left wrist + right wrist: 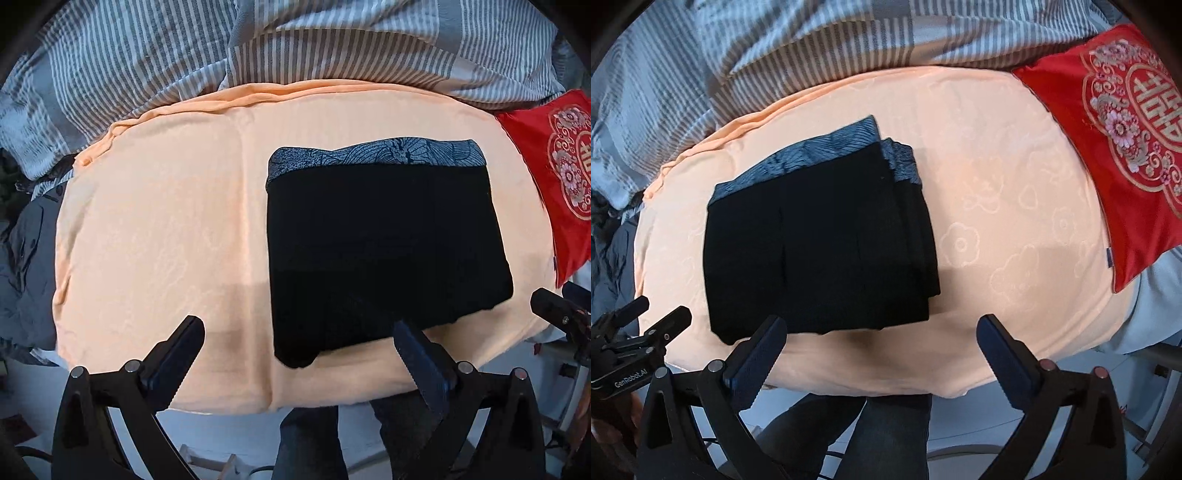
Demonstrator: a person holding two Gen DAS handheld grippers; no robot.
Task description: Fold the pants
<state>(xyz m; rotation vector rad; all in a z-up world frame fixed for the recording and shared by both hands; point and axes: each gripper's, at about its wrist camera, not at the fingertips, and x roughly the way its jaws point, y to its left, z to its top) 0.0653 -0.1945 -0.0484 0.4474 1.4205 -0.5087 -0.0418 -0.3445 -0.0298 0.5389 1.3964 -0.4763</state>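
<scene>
- While both tools are hanging above it, the striped duvet [147, 55] is lying bunched along the far side of the bed, the biggest thing in view.
- The peach cover [166, 229] is spreading flat across the near part of the bed and is carrying the work.
- The red embroidered cushion [1115, 147] is resting on the cover's right-hand end, apart from the garment.
- The pants [820, 240] are lying on the peach cover as a compact black rectangle, several layers stacked, with the grey patterned waistband [376, 155] showing along the far edge; the fold is looking finished or nearly so.
- The cloth is reading as soft, light and limp, so it would be sagging if lifted by one corner; the stacked layers along the right edge are likely sliding apart easily. Pinching all layers together at the two near corners, or at the thick folded edge, is looking like the safest hold.
- The left gripper [299, 354] is standing with its jaws wide apart, nothing between them, over the bundle's near edge.
- The right gripper [882, 350] is likewise gaping and empty, just off the bundle's near right corner.
</scene>
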